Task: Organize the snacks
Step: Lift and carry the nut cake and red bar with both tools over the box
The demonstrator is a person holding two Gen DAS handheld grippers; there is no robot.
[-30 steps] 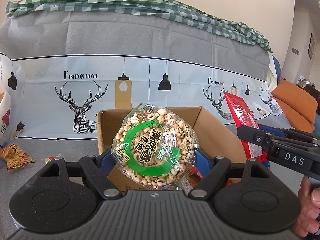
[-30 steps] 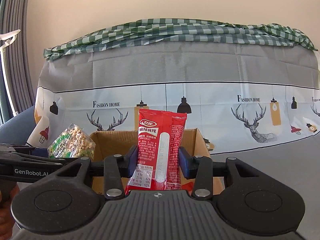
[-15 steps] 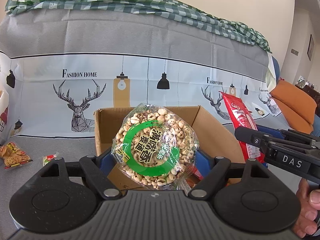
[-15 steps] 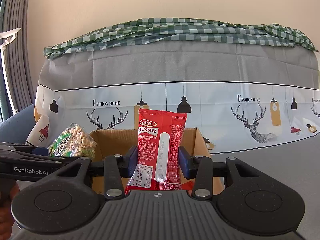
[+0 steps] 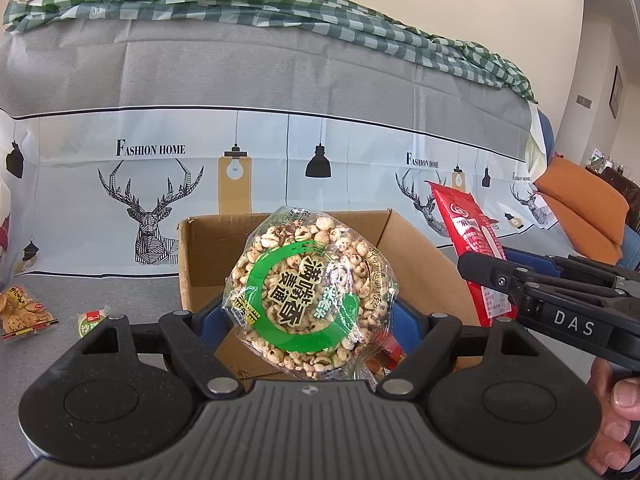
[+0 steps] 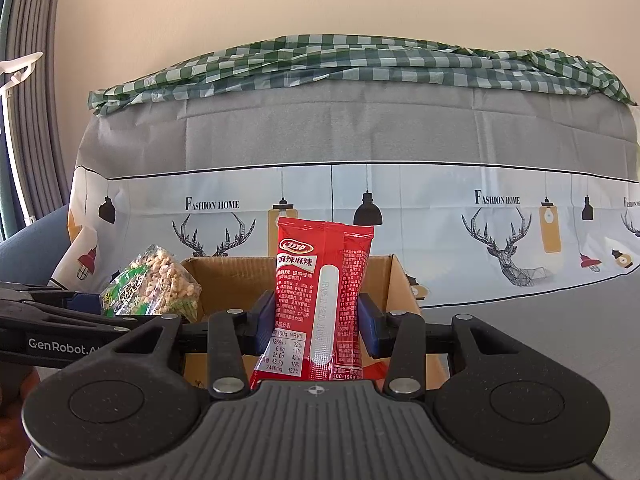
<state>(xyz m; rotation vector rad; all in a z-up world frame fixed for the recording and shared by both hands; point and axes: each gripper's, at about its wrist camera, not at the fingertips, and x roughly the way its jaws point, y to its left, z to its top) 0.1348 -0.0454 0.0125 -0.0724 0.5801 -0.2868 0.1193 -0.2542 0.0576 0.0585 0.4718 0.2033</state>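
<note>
My left gripper (image 5: 308, 316) is shut on a round clear bag of puffed grain snack with a green ring label (image 5: 308, 296), held upright over the open cardboard box (image 5: 416, 248). My right gripper (image 6: 318, 318) is shut on a red spicy snack packet (image 6: 322, 292), held upright over the same box (image 6: 394, 276). The red packet (image 5: 468, 240) and right gripper show at the right in the left wrist view. The puffed snack bag (image 6: 154, 288) shows at the left in the right wrist view.
The box stands on a grey sofa seat against a backrest cover printed with deer and lamps (image 5: 152, 204). Two small snack packs (image 5: 24, 308) (image 5: 91, 318) lie on the seat to the left. An orange cushion (image 5: 580, 208) is far right. Red packaging lies inside the box (image 5: 390, 350).
Both grippers keep their hold. The left wrist view has shifted slightly, so the loose snacks on the left sit a little further left and lower; the right view is almost unchanged.
</note>
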